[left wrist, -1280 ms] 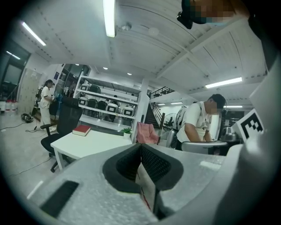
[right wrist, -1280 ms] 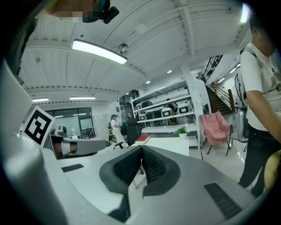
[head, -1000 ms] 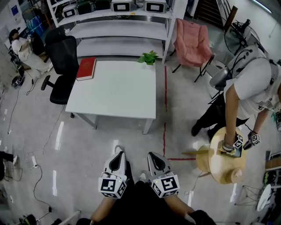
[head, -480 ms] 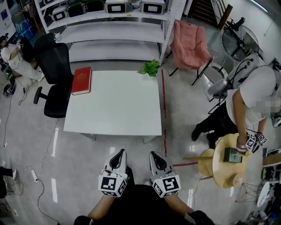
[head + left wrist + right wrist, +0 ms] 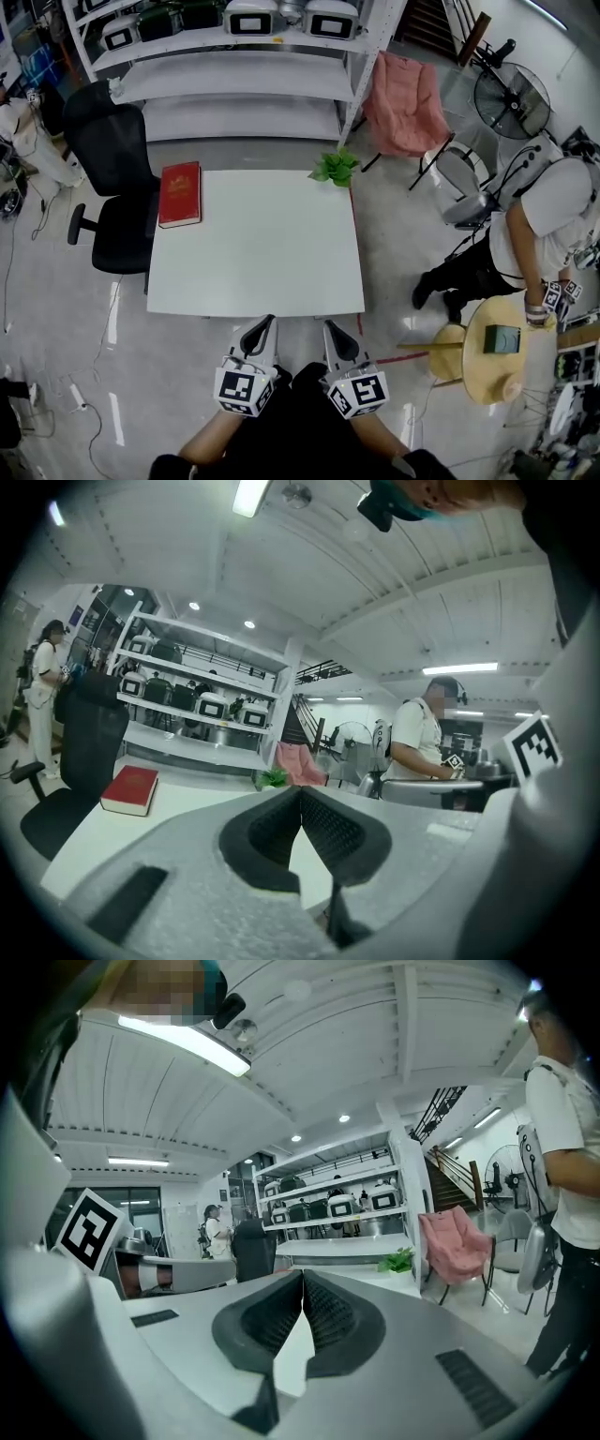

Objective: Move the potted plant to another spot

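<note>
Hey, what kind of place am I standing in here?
Most likely a lab or workshop space: metal shelving holds boxy equipment, a white table carries a potted plant and red book, and another person works at a round wooden table.

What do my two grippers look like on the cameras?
The left gripper and right gripper match: light grey moulded shells tapering towards the tips, with black ribbed pads lining the jaws. Each carries a white cube printed with black square markers. No cables show.
</note>
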A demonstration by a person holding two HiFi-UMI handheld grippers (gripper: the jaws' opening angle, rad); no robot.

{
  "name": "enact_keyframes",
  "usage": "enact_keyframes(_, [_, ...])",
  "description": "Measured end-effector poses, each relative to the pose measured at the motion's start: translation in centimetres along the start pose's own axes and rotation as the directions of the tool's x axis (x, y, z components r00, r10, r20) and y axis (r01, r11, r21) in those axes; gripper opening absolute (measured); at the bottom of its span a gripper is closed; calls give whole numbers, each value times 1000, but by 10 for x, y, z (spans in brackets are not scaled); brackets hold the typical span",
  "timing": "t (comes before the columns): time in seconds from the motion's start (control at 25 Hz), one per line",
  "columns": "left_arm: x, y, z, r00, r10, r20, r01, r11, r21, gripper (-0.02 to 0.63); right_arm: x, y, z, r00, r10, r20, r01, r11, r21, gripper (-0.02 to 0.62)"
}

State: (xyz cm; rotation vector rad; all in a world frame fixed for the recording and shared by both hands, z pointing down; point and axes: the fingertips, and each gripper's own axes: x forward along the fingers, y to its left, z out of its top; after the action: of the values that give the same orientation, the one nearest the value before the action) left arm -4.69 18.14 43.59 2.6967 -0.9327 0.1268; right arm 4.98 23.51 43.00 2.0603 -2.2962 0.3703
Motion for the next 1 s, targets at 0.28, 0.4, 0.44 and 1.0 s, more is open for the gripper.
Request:
enact_keyframes(0.28, [18,22,12,1000,-17,5,17,999,-42,17,44,-5,12,1000,-18,-11,18,1000,-25,11])
enact_keyframes(0.4, [31,31,17,1000,-19,11,20,999,-39,17,66,-13,19,1000,-16,-6,16,999,-44,11])
enact_keyframes(0.44, [35,35,18,1000,-17,13,17,999,-39,17,74,-17,20,1000,-15,-4,15,999,-46,11])
enact_keyframes(1.0, [154,85,56,1000,24,18,-24,1000,-19,17,209,-122,56,1000,-15,-13,14,997,-76,12])
